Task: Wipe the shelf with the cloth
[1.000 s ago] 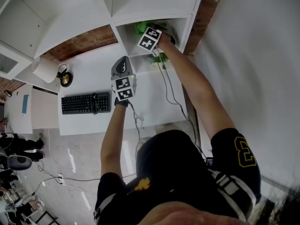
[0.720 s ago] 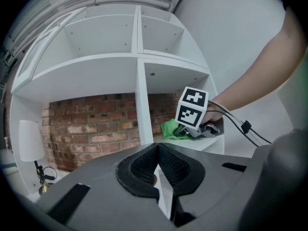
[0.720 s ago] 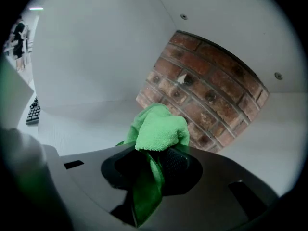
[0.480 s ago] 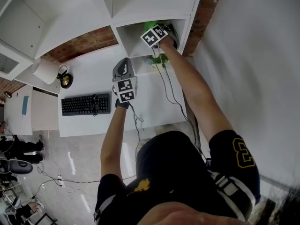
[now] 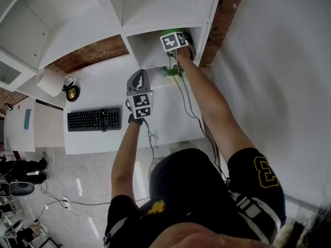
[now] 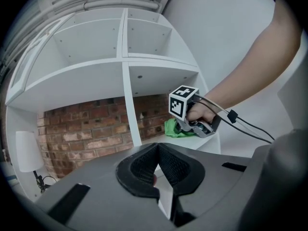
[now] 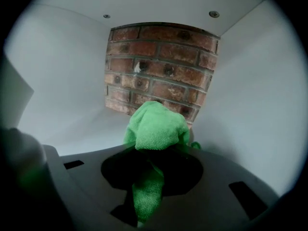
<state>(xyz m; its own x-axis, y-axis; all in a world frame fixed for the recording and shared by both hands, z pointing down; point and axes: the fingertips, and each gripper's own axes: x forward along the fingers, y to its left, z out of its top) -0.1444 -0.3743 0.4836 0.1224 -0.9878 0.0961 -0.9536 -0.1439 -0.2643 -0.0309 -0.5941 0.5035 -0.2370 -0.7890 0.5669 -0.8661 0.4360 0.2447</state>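
The cloth (image 7: 156, 129) is bright green, fluffy and bunched up. The right gripper (image 7: 153, 160) squeezes it tight inside the white shelf (image 7: 67, 119). The head view shows only a green bit at 12 o'clock, and a keyboard (image 5: 93, 119) on the worktop (image 5: 98, 76) at 9 o'clock. The left gripper (image 6: 158, 150) looks closed on nothing.

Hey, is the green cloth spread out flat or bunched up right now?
Bunched up: the green cloth is a crumpled wad pinched in the right gripper, poking forward inside the shelf compartment.
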